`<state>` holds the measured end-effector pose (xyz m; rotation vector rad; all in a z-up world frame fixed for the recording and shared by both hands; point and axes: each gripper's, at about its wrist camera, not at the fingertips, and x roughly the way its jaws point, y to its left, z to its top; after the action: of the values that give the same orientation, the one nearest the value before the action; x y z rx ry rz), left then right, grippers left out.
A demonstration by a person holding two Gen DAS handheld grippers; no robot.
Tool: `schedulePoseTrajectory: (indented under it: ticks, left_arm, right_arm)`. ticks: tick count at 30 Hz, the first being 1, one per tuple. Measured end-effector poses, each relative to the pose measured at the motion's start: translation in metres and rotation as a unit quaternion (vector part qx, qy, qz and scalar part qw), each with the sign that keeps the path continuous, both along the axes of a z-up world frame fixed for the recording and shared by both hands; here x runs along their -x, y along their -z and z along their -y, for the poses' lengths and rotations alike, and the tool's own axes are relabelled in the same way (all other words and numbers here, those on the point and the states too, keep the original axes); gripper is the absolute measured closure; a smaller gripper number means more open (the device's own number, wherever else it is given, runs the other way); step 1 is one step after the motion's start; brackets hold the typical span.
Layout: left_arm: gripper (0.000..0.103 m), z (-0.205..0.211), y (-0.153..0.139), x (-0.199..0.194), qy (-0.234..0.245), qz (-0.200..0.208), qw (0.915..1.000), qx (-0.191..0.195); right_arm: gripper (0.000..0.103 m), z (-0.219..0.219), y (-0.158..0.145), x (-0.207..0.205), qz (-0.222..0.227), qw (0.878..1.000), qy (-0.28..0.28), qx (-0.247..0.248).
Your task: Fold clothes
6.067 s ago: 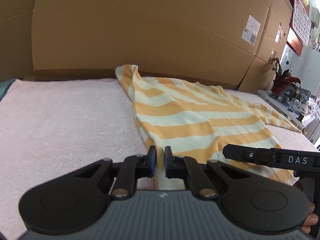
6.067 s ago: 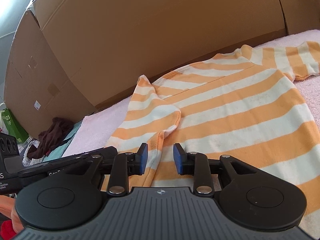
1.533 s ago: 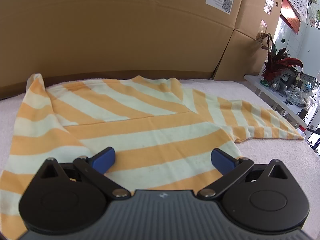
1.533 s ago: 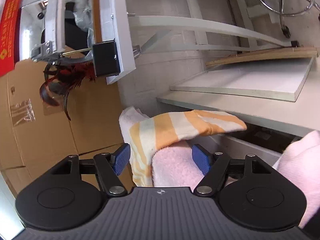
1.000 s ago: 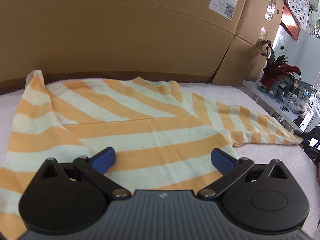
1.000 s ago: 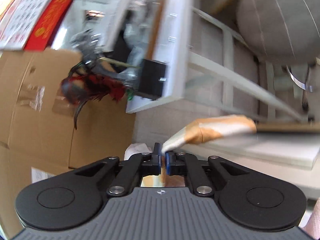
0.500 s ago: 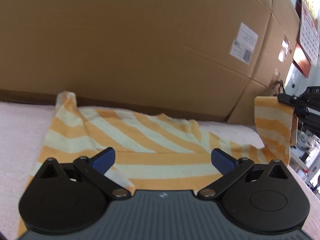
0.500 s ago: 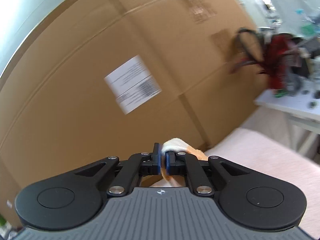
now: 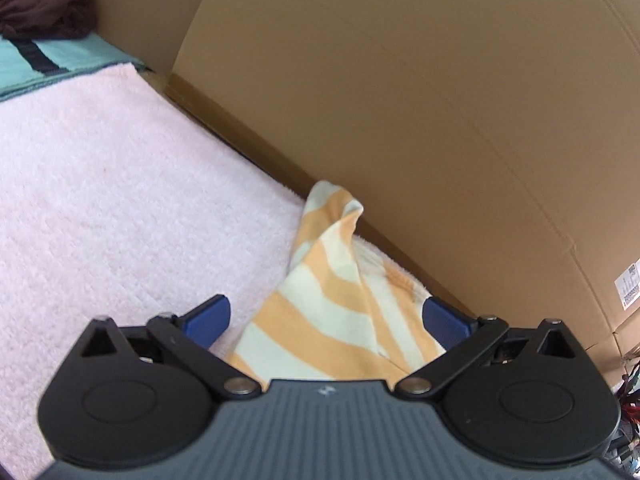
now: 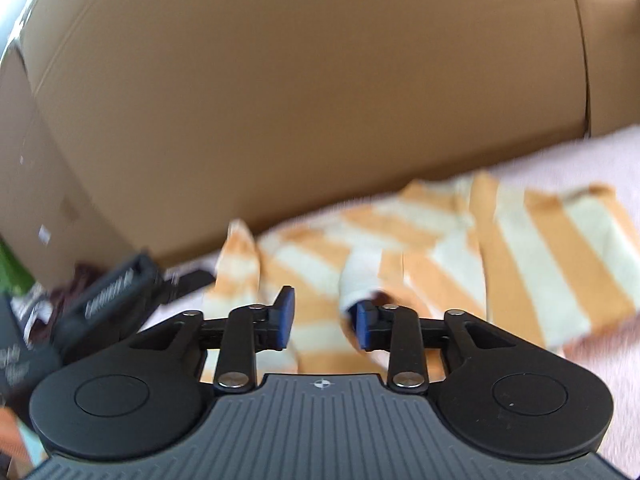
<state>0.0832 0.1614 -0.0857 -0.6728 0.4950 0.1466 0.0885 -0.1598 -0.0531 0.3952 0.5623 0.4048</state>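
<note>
An orange-and-cream striped shirt lies on the pink towel against the cardboard wall. In the right wrist view its right sleeve is folded over the body, and a white cuff lies just beyond the right pad. My right gripper is open above the shirt with nothing between its pads. My left gripper is open wide, and the bunched left sleeve rises between its pads without being pinched. The left tool's body shows at the left of the right wrist view.
A tall cardboard wall runs close behind the shirt. At the towel's far left end lie a teal cloth and a dark brown garment. Bare pink towel shows right of the shirt. The right wrist view is motion-blurred.
My right gripper swung the held sleeve back over the shirt, then opened and let it go. My left gripper stayed open and turned left onto the bunched left sleeve.
</note>
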Motion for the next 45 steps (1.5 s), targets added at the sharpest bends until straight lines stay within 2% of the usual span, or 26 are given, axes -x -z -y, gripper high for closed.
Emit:
schedulePoseTrajectory:
  ticks: [2, 6, 10, 13, 18, 22, 23, 24, 26, 27, 29, 30, 31, 32, 36, 39, 40, 42, 45]
  left_arm:
    - [0.001, 0.007, -0.002, 0.0, 0.016, 0.002, 0.9997, -0.016]
    - [0.001, 0.031, -0.006, -0.005, 0.069, 0.002, 0.9948, -0.076]
    - [0.001, 0.063, -0.008, -0.003, 0.137, 0.017, 0.9793, -0.148]
    - [0.001, 0.084, -0.01, 0.002, 0.187, 0.036, 0.962, -0.195]
    - [0.001, 0.113, -0.013, 0.021, 0.234, 0.077, 0.9319, -0.266]
    - [0.001, 0.119, -0.018, 0.017, 0.261, 0.064, 0.9224, -0.278]
    - [0.001, 0.119, -0.019, 0.016, 0.273, 0.061, 0.917, -0.284]
    - [0.001, 0.122, -0.021, 0.017, 0.29, 0.062, 0.906, -0.302]
    - [0.001, 0.13, -0.025, 0.023, 0.325, 0.066, 0.8786, -0.344]
    - [0.001, 0.134, -0.025, 0.026, 0.337, 0.071, 0.8615, -0.373]
    - [0.001, 0.141, -0.023, 0.032, 0.356, 0.082, 0.8223, -0.436]
    - [0.001, 0.144, -0.022, 0.033, 0.36, 0.087, 0.807, -0.46]
    - [0.002, 0.144, -0.022, 0.032, 0.362, 0.089, 0.7984, -0.473]
    - [0.002, 0.144, -0.023, 0.028, 0.368, 0.089, 0.7954, -0.473]
    - [0.029, 0.143, -0.02, 0.013, 0.391, 0.073, 0.7865, -0.472]
    - [0.028, 0.14, -0.015, 0.013, 0.398, 0.072, 0.7767, -0.483]
    - [0.023, 0.139, -0.014, 0.015, 0.4, 0.076, 0.7728, -0.487]
    - [0.014, 0.138, -0.014, 0.022, 0.4, 0.095, 0.7584, -0.506]
    - [0.014, 0.139, -0.016, 0.026, 0.414, 0.105, 0.7434, -0.515]
  right_arm:
    - [0.065, 0.009, 0.003, 0.01, -0.015, 1.0, -0.012, 0.005]
    - [0.064, 0.026, 0.009, 0.029, -0.044, 0.998, -0.036, 0.016]
    - [0.064, 0.058, 0.01, 0.037, -0.012, 0.993, 0.057, 0.104]
    - [0.068, 0.082, 0.011, 0.042, 0.012, 0.977, 0.127, 0.169]
    - [0.07, 0.107, 0.03, 0.029, -0.004, 0.986, 0.12, 0.117]
    - [0.072, 0.125, 0.034, 0.025, -0.02, 0.992, 0.116, 0.039]
    - [0.073, 0.131, 0.035, 0.025, -0.023, 0.993, 0.117, 0.019]
    - [0.073, 0.138, 0.037, 0.025, -0.025, 0.993, 0.118, -0.008]
    - [0.074, 0.151, 0.043, 0.027, -0.028, 0.99, 0.122, -0.06]
    - [0.074, 0.156, 0.046, 0.029, -0.028, 0.988, 0.123, -0.085]
    - [0.073, 0.159, 0.047, 0.029, -0.025, 0.986, 0.127, -0.102]
    - [0.071, 0.16, 0.048, 0.03, -0.024, 0.985, 0.129, -0.111]
    - [0.069, 0.161, 0.048, 0.03, -0.022, 0.984, 0.13, -0.12]
    - [0.067, 0.16, 0.047, 0.03, -0.021, 0.984, 0.127, -0.12]
    - [0.065, 0.162, 0.048, 0.03, -0.021, 0.983, 0.125, -0.129]
    - [0.064, 0.162, 0.047, 0.03, -0.019, 0.983, 0.125, -0.133]
    - [0.064, 0.163, 0.047, 0.029, -0.018, 0.983, 0.124, -0.134]
    - [0.063, 0.164, 0.047, 0.028, -0.018, 0.983, 0.124, -0.135]
    - [0.063, 0.163, 0.047, 0.026, -0.019, 0.983, 0.123, -0.138]
